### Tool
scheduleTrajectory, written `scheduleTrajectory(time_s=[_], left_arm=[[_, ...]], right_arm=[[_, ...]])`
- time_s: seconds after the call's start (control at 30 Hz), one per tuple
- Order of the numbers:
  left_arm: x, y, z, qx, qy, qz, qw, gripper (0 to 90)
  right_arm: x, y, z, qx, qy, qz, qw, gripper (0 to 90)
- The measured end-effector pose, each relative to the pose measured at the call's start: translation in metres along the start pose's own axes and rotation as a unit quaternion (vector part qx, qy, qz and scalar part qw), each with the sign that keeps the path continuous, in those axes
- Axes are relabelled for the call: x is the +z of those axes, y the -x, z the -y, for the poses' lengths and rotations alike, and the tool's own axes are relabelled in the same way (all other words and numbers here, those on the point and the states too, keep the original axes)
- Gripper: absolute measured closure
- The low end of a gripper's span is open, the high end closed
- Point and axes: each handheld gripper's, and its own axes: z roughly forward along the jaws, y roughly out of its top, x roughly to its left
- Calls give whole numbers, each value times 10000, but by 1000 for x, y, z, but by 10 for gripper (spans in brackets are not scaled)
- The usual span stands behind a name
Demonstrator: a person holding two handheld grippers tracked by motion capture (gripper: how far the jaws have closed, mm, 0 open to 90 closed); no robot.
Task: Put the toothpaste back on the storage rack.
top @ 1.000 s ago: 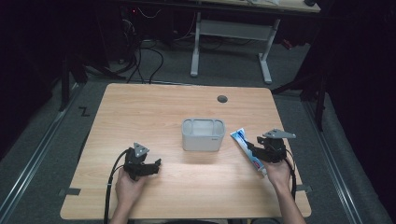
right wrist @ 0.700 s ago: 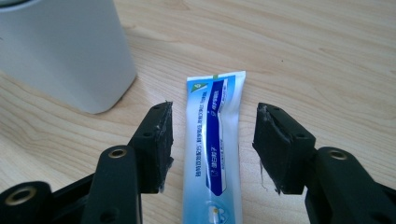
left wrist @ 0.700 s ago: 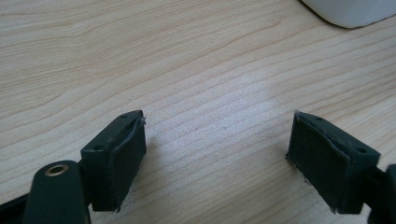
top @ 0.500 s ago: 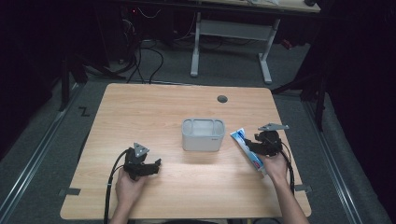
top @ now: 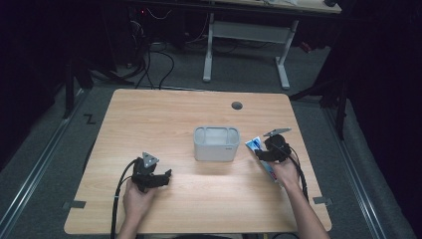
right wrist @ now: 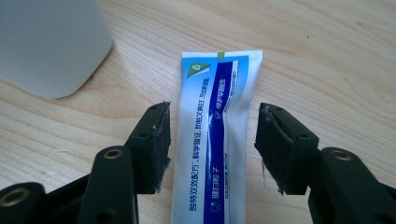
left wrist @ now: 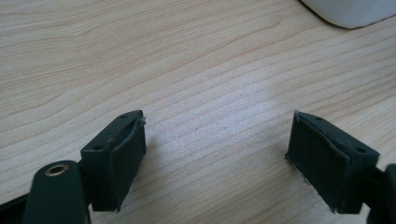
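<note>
Your right gripper [right wrist: 212, 140] sits low over the table [top: 149, 119], jaws spread apart and pointing along a toothpaste tube [right wrist: 217, 135]. The tube lies flat on the wood between the two pads, a gap showing on each side, so nothing presses on it. It is white and blue with printed lettering, and its flat crimped end points away from you, just past the fingertips. The jaws have just been opening a little wider, with the tube lying between them.

Compared with a second ago, your right hand [top: 286, 172] has slid towards the middle of the table and dropped slightly. In the high view the right gripper [top: 271, 149] now covers the middle of the tube [top: 255, 145], where earlier it hovered at the tube's outer side.

Farther ahead and to the left of those jaws stands a pale grey container [right wrist: 46, 42] with rounded corners, close to the tube's far end but apart from it. From above, the container [top: 216, 144] stands at the table's middle, with two compartments visible inside.

Your left gripper [left wrist: 215, 154] rests near your edge of the table, jaws wide apart with bare wood between them. It has not moved since the earlier picture. Ahead of it and to its right shows a corner of the container [left wrist: 350, 11]. From above, your left hand [top: 137, 196] holds the left gripper [top: 164, 175], well apart from the container.

Beyond everything, a small round hole [top: 237, 105] marks the table's far side.
</note>
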Motion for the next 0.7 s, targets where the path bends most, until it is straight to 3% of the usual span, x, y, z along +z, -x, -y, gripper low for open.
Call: scheduleTrajectory(time_s=[0.43, 0.7], left_arm=[[0, 0, 0, -2, 1, 3, 10000, 195], [0, 0, 0, -2, 2, 6, 10000, 196]], right_arm=[[17, -4, -12, -73, -417, 20, 9991, 482], [23, 3, -13, 103, -650, -61, 9978, 464]])
